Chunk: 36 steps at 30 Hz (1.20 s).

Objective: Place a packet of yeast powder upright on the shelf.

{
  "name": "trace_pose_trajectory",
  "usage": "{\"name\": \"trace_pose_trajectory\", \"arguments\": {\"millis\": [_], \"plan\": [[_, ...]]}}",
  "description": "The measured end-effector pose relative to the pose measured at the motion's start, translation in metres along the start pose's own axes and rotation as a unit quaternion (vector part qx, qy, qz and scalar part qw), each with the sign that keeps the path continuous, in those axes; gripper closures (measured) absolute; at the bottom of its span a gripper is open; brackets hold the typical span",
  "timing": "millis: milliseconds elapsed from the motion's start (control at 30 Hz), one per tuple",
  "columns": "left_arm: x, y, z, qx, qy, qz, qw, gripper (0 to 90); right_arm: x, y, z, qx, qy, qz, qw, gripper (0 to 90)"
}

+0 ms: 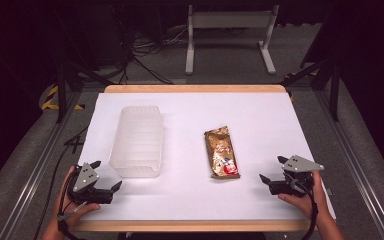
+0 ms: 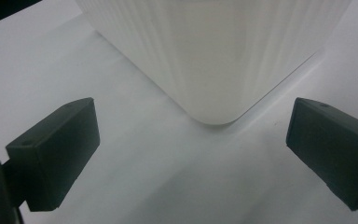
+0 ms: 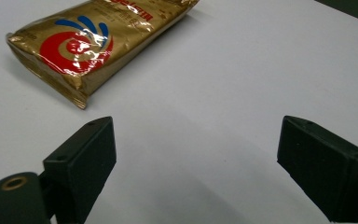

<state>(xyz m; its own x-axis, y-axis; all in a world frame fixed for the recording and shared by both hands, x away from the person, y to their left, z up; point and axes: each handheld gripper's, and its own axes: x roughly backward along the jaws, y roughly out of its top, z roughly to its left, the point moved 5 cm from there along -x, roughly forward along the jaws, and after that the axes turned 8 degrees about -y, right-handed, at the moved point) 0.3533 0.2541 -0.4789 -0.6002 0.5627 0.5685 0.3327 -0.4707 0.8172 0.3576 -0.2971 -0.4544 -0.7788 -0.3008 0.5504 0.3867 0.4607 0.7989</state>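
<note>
A gold foil packet (image 1: 221,152) with a red and blue swirl lies flat near the middle of the white table (image 1: 260,120). A translucent ribbed plastic tub (image 1: 137,140) stands to its left. My left gripper (image 1: 106,176) rests at the front left, open, its jaws pointing at the tub's near corner (image 2: 214,112) a short way off. My right gripper (image 1: 274,169) sits at the front right, open and empty, its jaws aimed toward the packet (image 3: 93,42), which lies ahead and to the left of them.
Bare white surface lies between the tub and the packet and along the front edge. The wooden table rim (image 1: 195,88) borders the far side. Beyond it are a white stand (image 1: 230,35) and cables on the floor.
</note>
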Motion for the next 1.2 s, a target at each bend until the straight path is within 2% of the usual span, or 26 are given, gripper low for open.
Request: {"name": "trace_pose_trajectory", "arguments": {"millis": [100, 233, 400, 500, 567, 700, 733, 800, 900, 967, 1200], "plan": [[0.001, 0.0, 0.0, -0.005, 0.005, -0.001, 1.0, 3.5, -0.002, 0.0, -0.001, -0.005, 0.0, 0.002, 1.0, 12.0], [0.007, -0.004, -0.001, -0.004, 0.008, -0.002, 1.0, 3.7, -0.007, 0.001, 0.0, 0.001, -0.001, 0.01, 0.9999, 12.0], [0.009, -0.005, -0.001, 0.001, 0.01, -0.005, 0.9999, 3.9, -0.009, 0.008, 0.001, -0.011, 0.009, 0.0, 0.9999, 12.1], [0.008, -0.006, -0.002, 0.001, 0.015, 0.002, 0.9999, 4.0, -0.013, 0.018, 0.001, -0.009, 0.011, -0.008, 0.9999, 12.5], [0.007, -0.007, -0.002, -0.002, 0.018, 0.008, 0.9998, 4.1, -0.02, 0.028, -0.001, -0.02, 0.021, -0.017, 0.9995, 13.3], [0.007, -0.008, -0.001, -0.002, 0.019, 0.013, 0.9997, 4.0, -0.029, 0.036, -0.002, -0.033, 0.035, -0.017, 0.9987, 15.2], [0.008, -0.009, -0.001, 0.0, 0.019, 0.012, 0.9998, 3.9, -0.035, 0.043, -0.003, -0.039, 0.044, -0.012, 0.9982, 16.8], [0.008, -0.009, -0.001, 0.002, 0.018, 0.011, 0.9998, 3.9, -0.037, 0.046, -0.002, -0.04, 0.047, -0.01, 0.998, 16.9], [0.009, -0.009, -0.002, -0.001, 0.016, 0.008, 0.9998, 3.9, -0.049, 0.062, 0.002, -0.039, 0.061, -0.009, 0.9973, 20.7], [0.009, -0.009, -0.002, -0.002, 0.016, 0.008, 0.9998, 3.9, -0.052, 0.066, 0.003, -0.039, 0.066, -0.008, 0.997, 20.7], [0.007, -0.009, -0.002, -0.003, 0.014, 0.013, 0.9998, 3.9, -0.077, 0.088, 0.021, -0.027, 0.07, 0.003, 0.9972, 23.4]]}}
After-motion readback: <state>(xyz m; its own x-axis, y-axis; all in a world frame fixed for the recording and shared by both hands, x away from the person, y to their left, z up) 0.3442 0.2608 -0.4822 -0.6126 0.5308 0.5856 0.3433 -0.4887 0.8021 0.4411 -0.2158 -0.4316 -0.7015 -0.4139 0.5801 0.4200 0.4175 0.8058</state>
